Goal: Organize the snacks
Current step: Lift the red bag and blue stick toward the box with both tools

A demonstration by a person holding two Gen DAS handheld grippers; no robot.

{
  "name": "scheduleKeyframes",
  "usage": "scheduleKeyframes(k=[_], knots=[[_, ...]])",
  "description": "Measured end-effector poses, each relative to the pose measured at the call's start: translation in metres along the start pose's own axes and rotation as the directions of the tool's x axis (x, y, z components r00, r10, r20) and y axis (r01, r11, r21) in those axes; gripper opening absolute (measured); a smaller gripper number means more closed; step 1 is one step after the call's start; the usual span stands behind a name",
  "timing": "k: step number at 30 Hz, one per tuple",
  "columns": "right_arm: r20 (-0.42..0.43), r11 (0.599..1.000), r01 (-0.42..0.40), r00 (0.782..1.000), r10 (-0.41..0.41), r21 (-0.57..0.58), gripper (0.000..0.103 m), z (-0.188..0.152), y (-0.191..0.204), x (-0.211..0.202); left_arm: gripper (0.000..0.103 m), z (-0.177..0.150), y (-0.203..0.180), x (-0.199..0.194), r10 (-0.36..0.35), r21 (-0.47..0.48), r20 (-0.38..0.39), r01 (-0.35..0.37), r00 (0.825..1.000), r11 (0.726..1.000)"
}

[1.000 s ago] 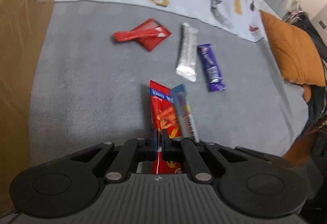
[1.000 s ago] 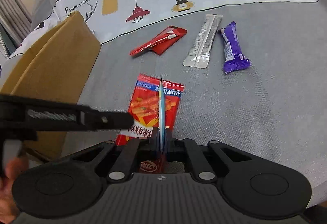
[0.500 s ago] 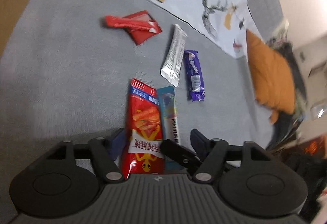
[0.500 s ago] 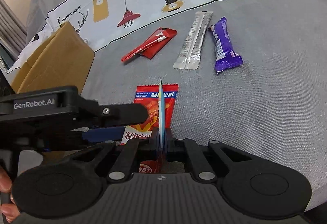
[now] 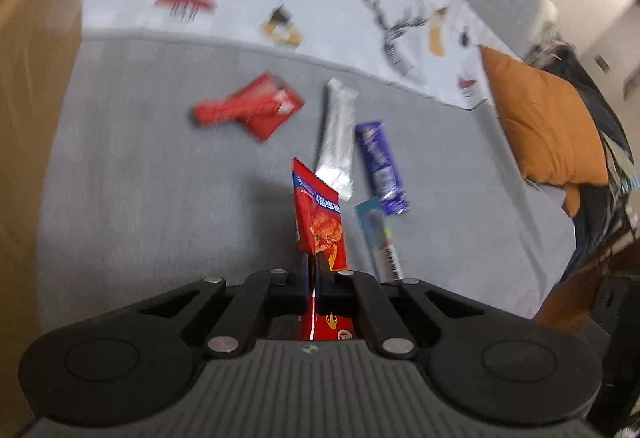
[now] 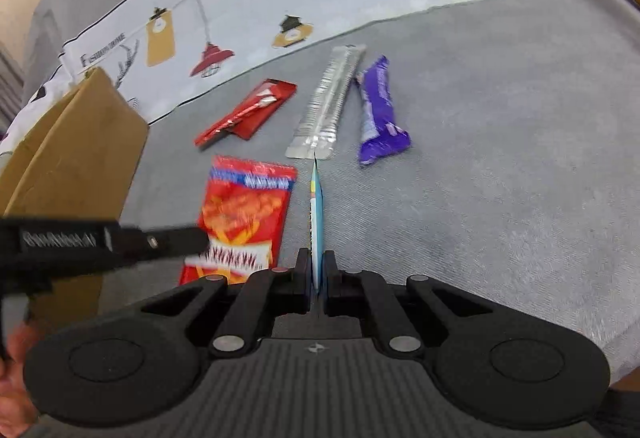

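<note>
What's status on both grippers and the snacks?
Left gripper shut on red snack packet. Right gripper shut on blue stick pack. Three snacks still loose on grey cover. Nothing blocking.

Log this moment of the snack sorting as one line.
left tool: shut on red snack packet | right tool: shut on blue stick packet | three snacks remaining on grey blanket

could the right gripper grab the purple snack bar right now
Probably not as things stand. The right gripper is shut on a thin blue packet, so its jaws are occupied. The purple snack bar itself lies uncovered on the grey surface, with nothing in front of it.
</note>
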State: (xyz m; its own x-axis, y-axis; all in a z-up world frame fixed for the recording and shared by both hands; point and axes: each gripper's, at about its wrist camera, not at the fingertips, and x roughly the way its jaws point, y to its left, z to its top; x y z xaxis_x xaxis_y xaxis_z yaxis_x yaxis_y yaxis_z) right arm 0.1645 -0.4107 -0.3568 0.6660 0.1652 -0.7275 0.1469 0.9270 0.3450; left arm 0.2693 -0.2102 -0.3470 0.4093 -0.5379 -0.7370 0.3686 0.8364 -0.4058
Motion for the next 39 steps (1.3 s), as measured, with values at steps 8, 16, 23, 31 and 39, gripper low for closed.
scheduleKeyframes(k=[8,16,23,31,39], knots=[[0.053,0.998,-0.035,0.998,0.038,-0.056,0.005,0.014,0.026,-0.014,0.002,0.012,-0.039,-0.044,0.205,0.262,0.100,-0.225,0.974,0.938],[0.178,0.989,-0.110,0.976,0.126,-0.097,0.005,0.031,0.084,-0.058,0.002,0.018,-0.033,-0.103,0.284,0.256,0.187,-0.326,0.941,0.910],[0.248,0.959,-0.184,0.940,0.235,-0.214,0.005,0.041,0.161,-0.100,0.002,0.021,-0.023,-0.194,0.287,0.207,0.332,-0.367,0.898,0.907],[0.302,0.907,-0.233,0.889,0.345,-0.351,0.005,0.049,0.237,-0.148,0.002,0.018,-0.006,-0.305,0.277,0.119,0.521,-0.390,0.807,0.913],[0.230,0.857,-0.252,0.895,0.383,-0.448,0.005,0.034,0.295,-0.133,0.002,0.004,0.062,-0.329,0.343,-0.014,0.524,-0.395,0.779,0.918]])
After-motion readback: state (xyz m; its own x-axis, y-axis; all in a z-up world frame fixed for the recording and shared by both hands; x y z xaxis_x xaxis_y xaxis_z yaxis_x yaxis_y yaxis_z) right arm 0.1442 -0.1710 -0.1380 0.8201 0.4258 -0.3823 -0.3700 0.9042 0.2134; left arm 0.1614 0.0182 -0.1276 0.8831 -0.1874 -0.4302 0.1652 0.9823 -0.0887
